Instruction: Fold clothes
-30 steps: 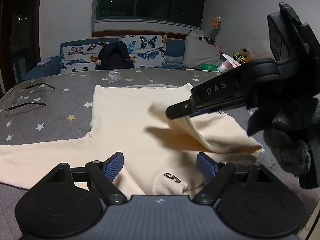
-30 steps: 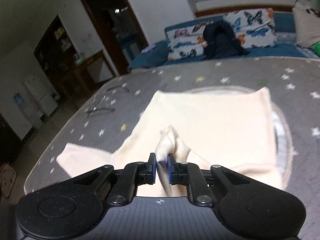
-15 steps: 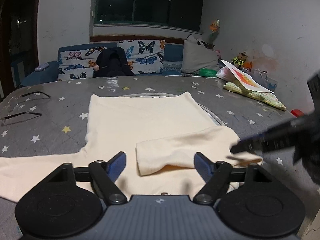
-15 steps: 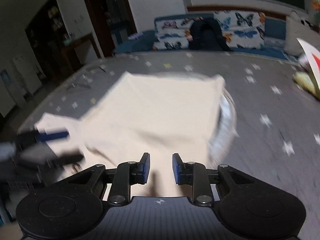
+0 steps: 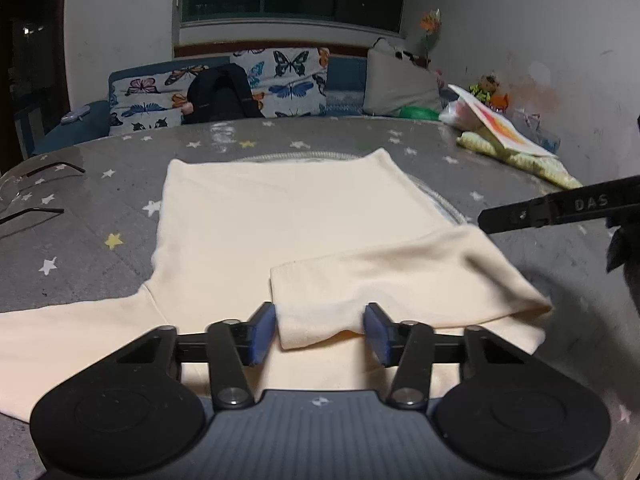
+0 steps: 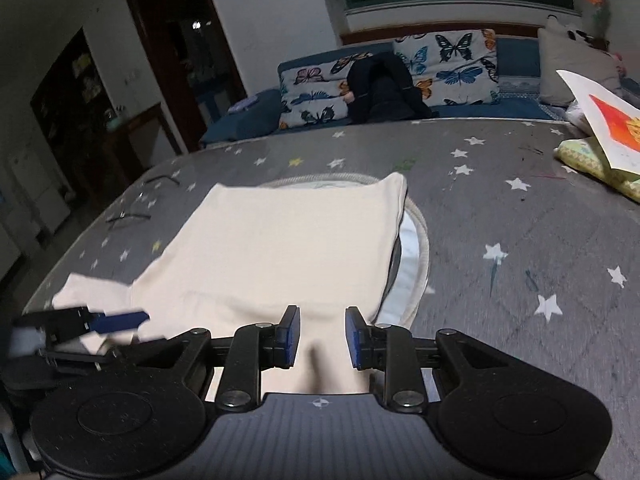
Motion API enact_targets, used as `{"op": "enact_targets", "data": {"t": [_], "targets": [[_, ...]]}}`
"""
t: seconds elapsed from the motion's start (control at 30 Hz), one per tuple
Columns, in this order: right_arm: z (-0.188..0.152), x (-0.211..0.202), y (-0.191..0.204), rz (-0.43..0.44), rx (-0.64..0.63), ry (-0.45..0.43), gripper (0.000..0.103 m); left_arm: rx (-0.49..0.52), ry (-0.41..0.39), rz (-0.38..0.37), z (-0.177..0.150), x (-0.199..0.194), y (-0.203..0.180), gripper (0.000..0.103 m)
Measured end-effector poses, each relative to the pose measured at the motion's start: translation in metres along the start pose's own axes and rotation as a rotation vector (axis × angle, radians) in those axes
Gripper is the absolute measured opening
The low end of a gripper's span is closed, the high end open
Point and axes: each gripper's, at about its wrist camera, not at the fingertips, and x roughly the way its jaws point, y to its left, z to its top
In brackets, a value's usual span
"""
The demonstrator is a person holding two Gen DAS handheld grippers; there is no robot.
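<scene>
Cream shirt (image 5: 288,216) on grey star-patterned cover (image 5: 100,216); butterfly-print cushions (image 5: 280,76) behind.

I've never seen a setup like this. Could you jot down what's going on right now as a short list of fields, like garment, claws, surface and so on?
garment: cream long-sleeved top, lying flat
right sleeve: folded in across the body
left sleeve: spread out to the side
left claw: open, above the folded sleeve's cuff, holding nothing
right claw: open, holding nothing
surface: grey star-print cover
behind: butterfly-print cushions, dark bag
far right: yellow-green cloth under a printed card
fold stage: one sleeve in, one sleeve to go
</scene>
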Motion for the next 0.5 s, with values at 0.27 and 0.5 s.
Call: {"op": "enact_targets", "data": {"t": [0.27, 0.5], "targets": [[-0.017, -0.012, 0.003, -0.028, -0.056, -0.002, 0.028, 0.004, -0.042, -0.022, 0.004, -0.009, 0.000, 0.007], [-0.028, -0.030, 0.016, -0.034, -0.143, -0.030, 0.035, -0.009, -0.174, -0.006, 0.024, -0.045, 0.007, 0.007]]}}
